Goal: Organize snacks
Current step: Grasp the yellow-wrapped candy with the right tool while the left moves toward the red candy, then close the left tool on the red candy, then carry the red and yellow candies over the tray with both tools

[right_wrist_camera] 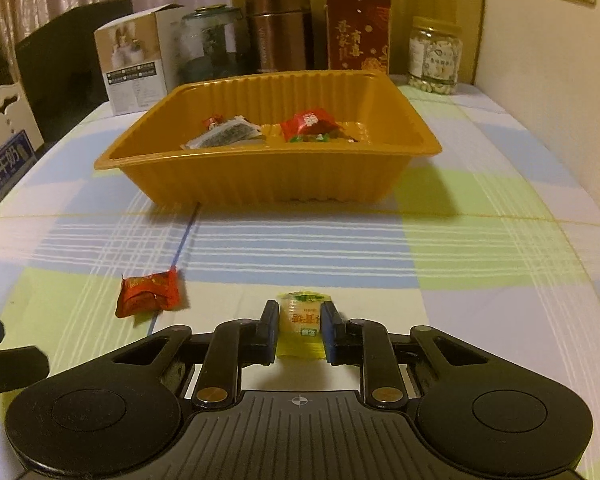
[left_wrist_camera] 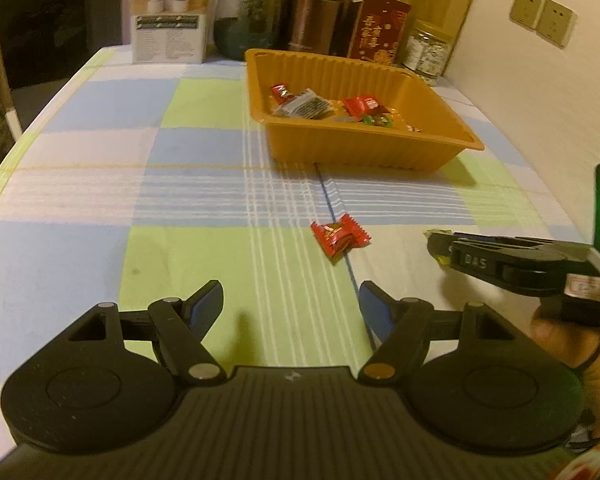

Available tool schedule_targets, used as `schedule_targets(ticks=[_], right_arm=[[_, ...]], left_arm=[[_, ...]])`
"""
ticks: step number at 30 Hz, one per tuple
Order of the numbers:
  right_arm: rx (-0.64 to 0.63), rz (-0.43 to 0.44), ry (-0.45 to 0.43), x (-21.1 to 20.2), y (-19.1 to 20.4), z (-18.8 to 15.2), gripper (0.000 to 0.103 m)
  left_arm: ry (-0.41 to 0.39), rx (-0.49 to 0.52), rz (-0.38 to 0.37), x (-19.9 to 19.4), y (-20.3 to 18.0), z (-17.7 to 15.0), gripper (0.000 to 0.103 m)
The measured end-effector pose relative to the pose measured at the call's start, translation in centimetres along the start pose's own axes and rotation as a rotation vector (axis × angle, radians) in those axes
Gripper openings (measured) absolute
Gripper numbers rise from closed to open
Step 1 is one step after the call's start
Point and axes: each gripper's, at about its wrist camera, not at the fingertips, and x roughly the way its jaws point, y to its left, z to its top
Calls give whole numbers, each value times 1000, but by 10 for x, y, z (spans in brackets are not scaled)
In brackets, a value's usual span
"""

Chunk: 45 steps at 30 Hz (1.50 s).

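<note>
Right tool point(right_wrist_camera: 300, 332) at lower centre, clenched on yellow snack packet point(right_wrist_camera: 301, 322); left tool point(left_wrist_camera: 292, 306) released, nothing between its fingers. Red candy point(right_wrist_camera: 148, 294) loose on checked counter point(right_wrist_camera: 480, 280) mid-left. Orange tray point(right_wrist_camera: 260, 178) beyond holds wrappers; jars and boxes point(right_wrist_camera: 358, 32) along the top.

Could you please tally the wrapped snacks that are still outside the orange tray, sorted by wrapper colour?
Red wrapper: 1, the red candy lying on the checked tablecloth, in front of the orange tray.
Yellow wrapper: 1, the yellow snack packet, clamped in the right gripper.
Total: 2 outside the tray.
</note>
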Motion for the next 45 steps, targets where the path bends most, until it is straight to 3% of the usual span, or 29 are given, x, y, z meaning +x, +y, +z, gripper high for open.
schedule_targets(ticks=[8, 16, 27, 31, 35, 45], right_arm=[[97, 11, -10, -30, -22, -7, 22], [124, 16, -9, -35, -29, -14, 22], [140, 17, -6, -33, -31, -16, 22], [141, 20, -4, -33, -32, -15, 22], [138, 22, -5, -33, -32, -15, 22], [118, 33, -20, -49, -25, -17, 22]], left_arm=[[-39, 230, -51, 25, -17, 19, 69], [-26, 489, -81, 58, -36, 29, 48], [32, 607, -125, 83, -42, 33, 34], [51, 600, -128, 86, -43, 33, 21], [53, 537, -122, 81, -39, 31, 19], [39, 239, -59, 40, -21, 25, 19]])
